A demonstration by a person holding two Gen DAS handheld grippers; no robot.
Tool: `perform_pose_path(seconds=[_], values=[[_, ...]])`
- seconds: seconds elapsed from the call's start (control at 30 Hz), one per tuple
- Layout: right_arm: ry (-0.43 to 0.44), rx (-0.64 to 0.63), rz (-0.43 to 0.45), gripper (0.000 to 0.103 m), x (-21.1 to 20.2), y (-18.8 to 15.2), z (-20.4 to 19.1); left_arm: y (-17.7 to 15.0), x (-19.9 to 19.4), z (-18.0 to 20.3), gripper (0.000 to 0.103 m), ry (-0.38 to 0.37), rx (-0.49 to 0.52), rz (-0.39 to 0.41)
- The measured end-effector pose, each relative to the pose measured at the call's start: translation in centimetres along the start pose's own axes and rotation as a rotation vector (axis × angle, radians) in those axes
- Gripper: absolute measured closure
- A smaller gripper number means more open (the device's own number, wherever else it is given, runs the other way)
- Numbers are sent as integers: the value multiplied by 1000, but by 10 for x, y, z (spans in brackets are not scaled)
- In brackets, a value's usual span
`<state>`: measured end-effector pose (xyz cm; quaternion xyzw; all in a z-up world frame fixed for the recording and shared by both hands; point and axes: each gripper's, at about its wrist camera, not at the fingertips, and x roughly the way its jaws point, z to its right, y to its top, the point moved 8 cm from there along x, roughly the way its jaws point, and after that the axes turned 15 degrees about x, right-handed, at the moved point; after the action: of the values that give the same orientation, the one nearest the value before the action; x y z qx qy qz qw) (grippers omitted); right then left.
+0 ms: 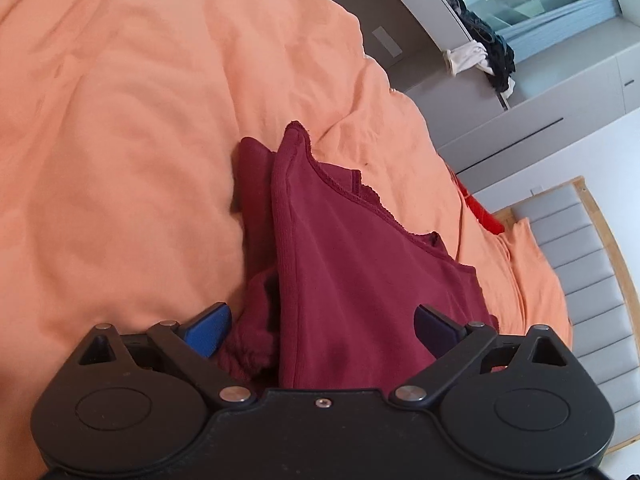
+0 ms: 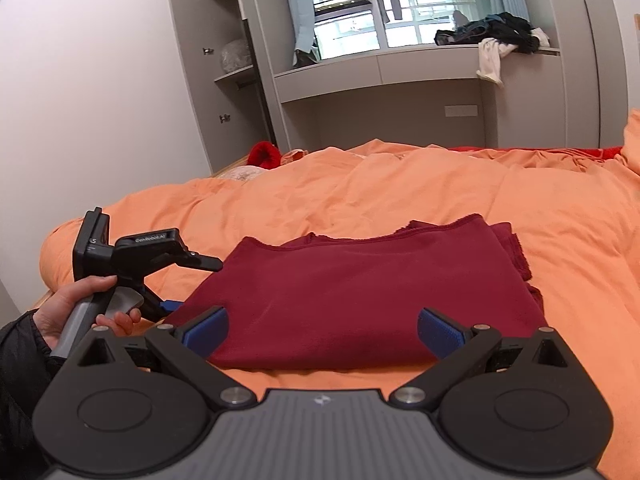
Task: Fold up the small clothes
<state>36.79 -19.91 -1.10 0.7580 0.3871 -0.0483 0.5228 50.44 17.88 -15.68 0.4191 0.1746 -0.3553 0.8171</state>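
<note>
A dark red garment [image 2: 360, 292] lies folded flat on the orange bedspread [image 2: 400, 184]. My right gripper [image 2: 322, 330] is open, its blue pads over the garment's near edge, holding nothing. My left gripper [image 1: 322, 332] is open at the garment's left end, with the red cloth [image 1: 344, 264] lying between its spread blue pads. In the right wrist view the left gripper [image 2: 168, 304] shows at the garment's left edge, held in a hand.
The orange bedspread [image 1: 120, 120] covers the bed. A grey wardrobe and window ledge [image 2: 400, 68] stand behind, with a pile of dark and white clothes [image 2: 496, 40] on the ledge. A bright red item [image 2: 264, 154] lies at the far bed edge. A grey headboard [image 1: 584, 272] is right.
</note>
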Motion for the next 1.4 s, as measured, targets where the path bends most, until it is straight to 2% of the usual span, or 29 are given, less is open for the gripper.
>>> perform_pose_path(seconds=[0.13, 0.17, 0.2, 0.23, 0.3, 0.33, 0.4, 0.47, 0.57, 0.63, 0.7, 0.8, 0.83, 1.0, 1.17, 1.27, 1.4], values=[[-9, 4, -1, 0, 3, 1, 5, 3, 11, 4, 8, 43, 38, 4], [-13, 4, -2, 0, 4, 1, 5, 3, 13, 9, 15, 45, 58, 5], [-16, 3, -4, 0, 5, 2, 5, 3, 14, 12, 27, 41, 79, -3], [-22, -2, -5, 0, 6, 2, 5, 2, 16, 12, 33, 44, 93, -11], [-30, -24, -7, 0, 6, 1, 3, 0, 17, 7, 70, 61, 97, -33], [-32, -36, -6, 0, 6, 0, 2, -1, 15, 4, 78, 72, 86, -39], [-25, -60, -5, 0, 8, 2, 0, -1, 7, 0, 85, 35, 30, -16], [8, -70, 20, 0, 13, 10, -4, 3, -1, 4, 86, 2, 17, 18], [25, -107, 20, 1, 41, 34, -10, 8, -6, 14, 87, 17, 60, 55], [6, -144, -19, 11, 73, 52, -16, 8, -6, 21, 87, 44, 93, 64], [-17, -171, -82, 49, 110, 66, -20, 10, -8, 29, 87, 59, 136, 71], [-68, -155, -208, 79, 173, 77, -19, 12, -15, 41, 87, 50, 177, 89], [-89, -130, -240, 84, 192, 79, -15, 12, -18, 43, 87, 48, 188, 91], [-194, -82, -347, 92, 270, 79, 3, 10, -24, 44, 87, 49, 201, 93], [-257, -25, -423, 101, 308, 64, 24, 12, -24, 48, 87, 48, 228, 93], [-248, -35, -416, 101, 303, 61, 25, 13, -23, 49, 87, 43, 224, 93], [-187, -84, -392, 101, 266, 57, 8, 12, -23, 50, 87, 44, 228, 95]])
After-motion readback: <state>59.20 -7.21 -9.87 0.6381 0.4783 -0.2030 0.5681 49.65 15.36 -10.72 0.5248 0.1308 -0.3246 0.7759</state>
